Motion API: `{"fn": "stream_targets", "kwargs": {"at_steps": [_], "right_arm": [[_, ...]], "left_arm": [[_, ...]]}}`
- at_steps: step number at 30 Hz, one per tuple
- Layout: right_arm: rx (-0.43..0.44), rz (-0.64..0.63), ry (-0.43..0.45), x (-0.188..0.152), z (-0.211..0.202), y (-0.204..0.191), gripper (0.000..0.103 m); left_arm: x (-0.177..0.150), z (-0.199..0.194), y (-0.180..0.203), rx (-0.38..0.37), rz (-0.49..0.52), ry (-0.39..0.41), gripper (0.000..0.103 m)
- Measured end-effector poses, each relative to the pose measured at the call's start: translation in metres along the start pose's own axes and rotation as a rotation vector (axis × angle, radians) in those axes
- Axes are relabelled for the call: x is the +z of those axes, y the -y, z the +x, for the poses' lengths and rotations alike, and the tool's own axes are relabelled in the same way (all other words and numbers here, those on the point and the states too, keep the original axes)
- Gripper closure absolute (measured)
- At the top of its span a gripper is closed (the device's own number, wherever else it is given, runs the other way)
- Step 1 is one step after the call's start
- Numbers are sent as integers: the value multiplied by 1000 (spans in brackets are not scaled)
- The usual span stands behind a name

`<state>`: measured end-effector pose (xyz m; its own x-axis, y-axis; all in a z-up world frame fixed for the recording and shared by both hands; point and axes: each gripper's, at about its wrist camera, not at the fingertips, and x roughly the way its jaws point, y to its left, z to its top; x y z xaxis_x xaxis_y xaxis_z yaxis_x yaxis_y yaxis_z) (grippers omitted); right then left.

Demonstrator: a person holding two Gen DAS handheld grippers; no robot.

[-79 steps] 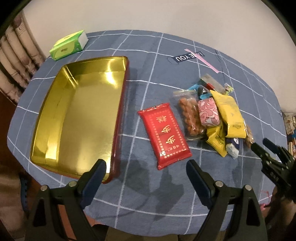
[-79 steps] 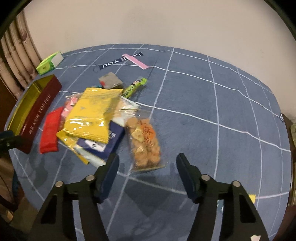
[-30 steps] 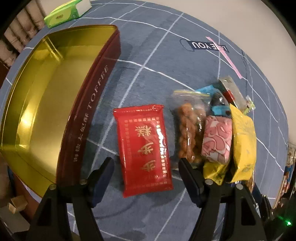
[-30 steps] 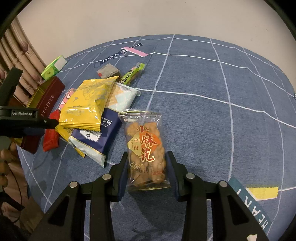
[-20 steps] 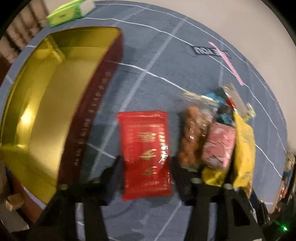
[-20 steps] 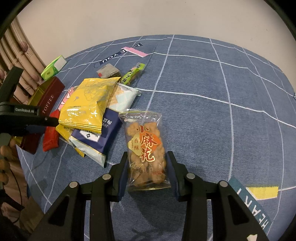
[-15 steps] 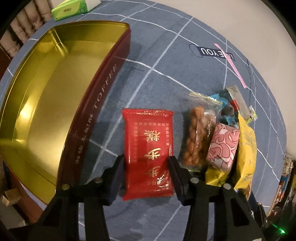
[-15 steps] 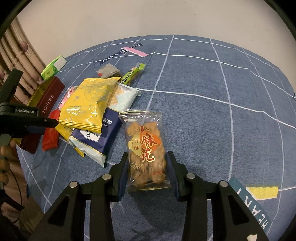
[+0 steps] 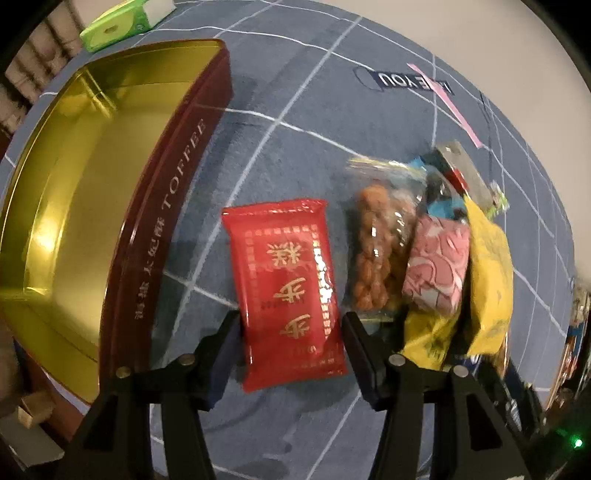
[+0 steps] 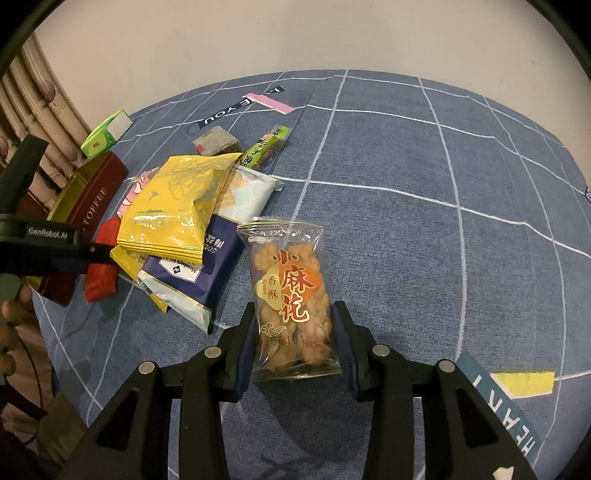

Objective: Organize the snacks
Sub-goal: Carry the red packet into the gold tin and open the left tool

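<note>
- Blue cloth (image 10: 406, 206) with a white grid covers the table, with a pale wall behind it.
- Left gripper (image 9: 291, 325) points straight down, its fingers astride the lower end of a red packet (image 9: 286, 291) lying flat on the cloth. Its jaws have just been opening a little after closing in; the left finger meets the packet's edge, the right one sits just beside it, and whether the pads press cannot be told.
- An open tin (image 9: 177, 206), gold inside and dark red outside, lettered TOFFEE, stands just left of the red packet.
- A clear bag of brown twists (image 9: 376, 254) lies right of the red packet, then a pink packet (image 9: 439, 266) and a yellow bag (image 9: 491, 273), overlapping.
- A green tissue pack (image 9: 122, 22) lies beyond the tin.
- Right gripper (image 10: 295, 343) tilts down and pinches the lower sides of a clear twist bag (image 10: 290, 291) with an orange label.
- In the right view, the snack heap (image 10: 177, 221) lies left of that bag, the yellow bag on top, over a navy packet (image 10: 199, 273).
</note>
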<state>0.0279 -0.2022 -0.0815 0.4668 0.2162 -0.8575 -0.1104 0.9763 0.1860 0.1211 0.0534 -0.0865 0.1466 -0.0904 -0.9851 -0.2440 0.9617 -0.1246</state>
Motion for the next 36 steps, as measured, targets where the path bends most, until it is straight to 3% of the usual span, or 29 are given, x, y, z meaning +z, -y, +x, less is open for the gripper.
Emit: {"fn": "stream_targets", "kwargs": {"at_steps": [10,13,22,36], "right_arm": [[-3,0,-1,0,0,0,65],[-4,-1,-2,0,0,-1,65],[-20,-10,-10,1,1,-3,65],[-79,-22,-44,5,4,-11,65]], "left_arm": [[-2,8,-3,20,33,18,45],[-2,8,7,58,86,27,53],[-25,6,9,18,156,-4,57],[-44,-58,-9,-46,281,36,57]]}}
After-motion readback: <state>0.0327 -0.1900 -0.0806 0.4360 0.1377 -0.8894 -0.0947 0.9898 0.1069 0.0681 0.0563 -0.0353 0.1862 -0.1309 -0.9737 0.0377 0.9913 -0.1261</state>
